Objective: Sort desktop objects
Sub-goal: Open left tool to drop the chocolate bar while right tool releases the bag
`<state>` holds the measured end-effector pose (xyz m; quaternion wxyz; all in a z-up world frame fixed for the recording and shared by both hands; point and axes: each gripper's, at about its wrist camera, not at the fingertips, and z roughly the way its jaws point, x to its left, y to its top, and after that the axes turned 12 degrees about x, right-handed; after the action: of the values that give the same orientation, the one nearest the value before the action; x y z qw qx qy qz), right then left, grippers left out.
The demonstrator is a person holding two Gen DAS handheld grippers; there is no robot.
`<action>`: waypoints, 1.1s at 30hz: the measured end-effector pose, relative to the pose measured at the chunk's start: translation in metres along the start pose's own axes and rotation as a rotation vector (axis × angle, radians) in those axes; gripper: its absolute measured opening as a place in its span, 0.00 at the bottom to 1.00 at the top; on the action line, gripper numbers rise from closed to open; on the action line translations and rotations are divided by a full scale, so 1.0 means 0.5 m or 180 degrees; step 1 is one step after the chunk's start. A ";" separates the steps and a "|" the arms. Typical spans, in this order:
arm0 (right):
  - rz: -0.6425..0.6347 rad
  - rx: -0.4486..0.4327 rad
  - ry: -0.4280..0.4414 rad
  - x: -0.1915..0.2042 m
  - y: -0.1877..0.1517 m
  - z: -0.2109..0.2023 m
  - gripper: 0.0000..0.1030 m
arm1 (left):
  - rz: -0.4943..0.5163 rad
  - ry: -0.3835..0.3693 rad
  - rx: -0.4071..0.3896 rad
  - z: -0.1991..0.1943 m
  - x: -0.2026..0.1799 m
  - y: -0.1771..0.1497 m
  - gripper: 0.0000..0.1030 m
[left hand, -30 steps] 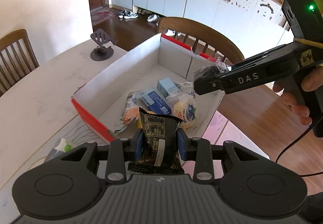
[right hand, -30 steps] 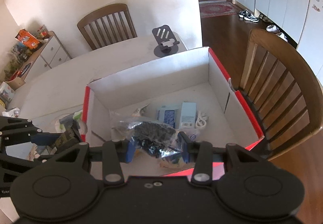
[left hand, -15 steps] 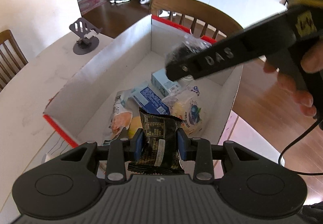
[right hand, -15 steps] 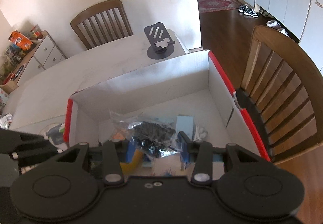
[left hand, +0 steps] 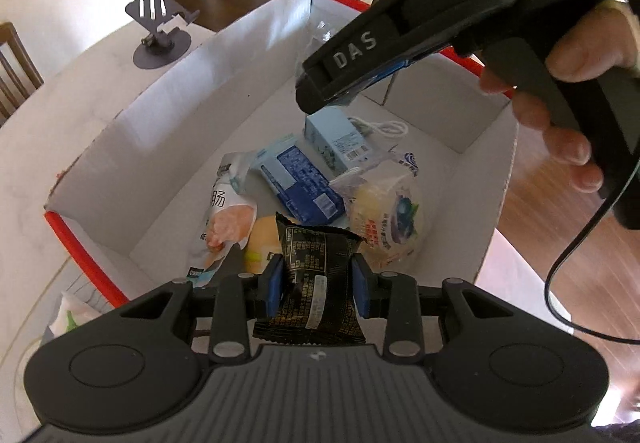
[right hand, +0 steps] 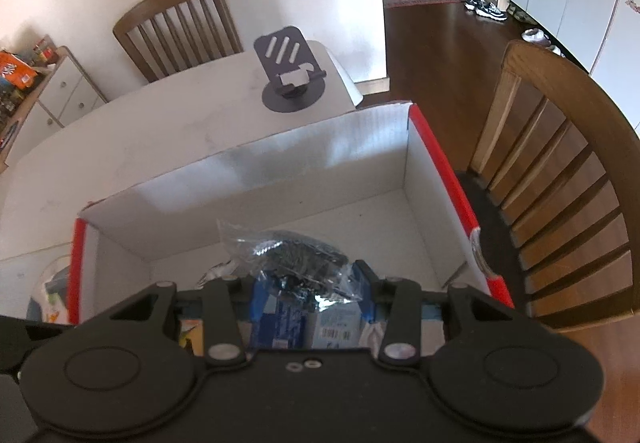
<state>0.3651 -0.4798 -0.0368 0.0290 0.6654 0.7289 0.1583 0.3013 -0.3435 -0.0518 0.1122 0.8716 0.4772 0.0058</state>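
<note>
left wrist view: the left gripper (left hand: pixel 318 285) hangs over the near end of a white box (left hand: pixel 168 131) with red outer walls, its blue fingers (left hand: pixel 274 285) pressed on both sides of a black snack packet (left hand: pixel 316 283). inside the box lie a pale blue carton (left hand: pixel 340 139), a blue pack (left hand: pixel 298 179), a white pouch (left hand: pixel 232 211), a round bun in wrap (left hand: pixel 390 211) and a white cable (left hand: pixel 380 129). the box sits on a pale bench (left hand: pixel 60 123), which also carries a dark phone stand (left hand: pixel 160 29). the right gripper (left hand: pixel 316 91), held by a hand (left hand: pixel 568 83), reaches over the far part of the box. beyond are a wooden floor, shoes and white cupboards.

right wrist view: the right gripper (right hand: pixel 310 293) has its fingers (right hand: pixel 260 293) narrowed on a clear bag of dark pieces (right hand: pixel 292 259), above the box (right hand: pixel 256 179) interior. the phone stand (right hand: pixel 290 73) stands on the bench (right hand: pixel 140 131) behind the box. a wooden chair (right hand: pixel 180 27) stands against a white wall, another chair (right hand: pixel 560 183) at the box's right, and a red rug lies on the floor.
</note>
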 end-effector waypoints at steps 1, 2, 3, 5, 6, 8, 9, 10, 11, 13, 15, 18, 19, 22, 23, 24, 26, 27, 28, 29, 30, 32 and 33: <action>-0.0006 0.0017 -0.0006 0.000 0.003 0.008 0.41 | 0.0016 0.0019 0.0010 0.004 -0.001 0.002 0.32; -0.0013 0.0034 -0.0014 0.002 0.007 0.016 0.41 | 0.0028 0.0025 0.0016 0.008 -0.001 0.004 0.32; -0.0026 0.0051 -0.0023 0.003 0.008 0.023 0.41 | 0.0037 0.0015 0.0024 0.010 -0.001 0.005 0.32; -0.0056 0.0089 -0.0059 0.005 0.013 0.037 0.41 | 0.0046 0.0020 0.0037 0.017 -0.001 0.007 0.32; -0.0063 0.0095 -0.0046 0.006 0.015 0.042 0.41 | 0.0037 0.0020 0.0041 0.019 0.000 0.008 0.32; -0.0079 0.0120 -0.0013 0.007 0.020 0.050 0.41 | 0.0011 -0.0019 0.0041 0.024 0.004 0.012 0.32; -0.0099 0.0137 -0.0020 0.009 0.021 0.055 0.41 | 0.0022 -0.0014 0.0039 0.025 0.004 0.014 0.32; -0.0122 0.0152 -0.0031 0.012 0.022 0.060 0.41 | 0.0043 -0.0001 0.0040 0.026 0.002 0.015 0.32; -0.0135 0.0165 -0.0030 0.014 0.022 0.064 0.41 | 0.0050 -0.0008 0.0043 0.027 0.001 0.017 0.32; -0.0142 0.0198 -0.0013 0.017 0.023 0.072 0.41 | 0.0052 -0.0034 0.0047 0.030 0.001 0.018 0.32; -0.0144 0.0227 -0.0030 0.018 0.023 0.080 0.42 | 0.0054 -0.0051 0.0054 0.031 0.000 0.017 0.32; -0.0155 0.0235 -0.0028 0.020 0.024 0.087 0.43 | 0.0050 -0.0068 0.0061 0.032 0.001 0.018 0.33; -0.0162 0.0232 -0.0028 0.021 0.025 0.087 0.43 | 0.0049 -0.0064 0.0053 0.032 0.001 0.018 0.34; -0.0167 0.0229 -0.0025 0.021 0.025 0.087 0.44 | 0.0079 -0.0055 0.0049 0.032 -0.003 0.016 0.35; -0.0170 0.0229 -0.0031 0.021 0.024 0.087 0.45 | 0.0084 -0.0057 0.0044 0.032 -0.005 0.015 0.36; -0.0170 0.0224 -0.0032 0.021 0.024 0.087 0.45 | 0.0083 -0.0067 0.0039 0.031 -0.006 0.014 0.41; -0.0161 0.0217 -0.0028 0.020 0.025 0.086 0.44 | 0.0072 -0.0081 0.0027 0.030 -0.007 0.014 0.50; -0.0157 0.0217 -0.0029 0.019 0.026 0.087 0.44 | 0.0073 -0.0079 0.0020 0.029 -0.008 0.013 0.57; -0.0156 0.0214 -0.0035 0.019 0.026 0.087 0.43 | 0.0081 -0.0058 0.0014 0.028 -0.010 0.013 0.61; -0.0154 0.0213 -0.0041 0.018 0.025 0.087 0.44 | 0.0087 -0.0029 0.0009 0.028 -0.012 0.012 0.61; -0.0148 0.0215 -0.0044 0.017 0.025 0.086 0.44 | 0.0086 -0.0014 0.0005 0.028 -0.013 0.011 0.61; -0.0130 0.0211 -0.0040 0.015 0.023 0.083 0.44 | 0.0055 -0.0019 -0.0008 0.025 -0.010 0.009 0.61; -0.0121 0.0210 -0.0036 0.014 0.022 0.081 0.44 | 0.0031 -0.0016 -0.0020 0.022 -0.008 0.008 0.61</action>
<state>0.3849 -0.4647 -0.0710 0.0142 0.6530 0.7460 0.1298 0.3039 -0.3508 -0.0614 0.1161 0.8735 0.4727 0.0056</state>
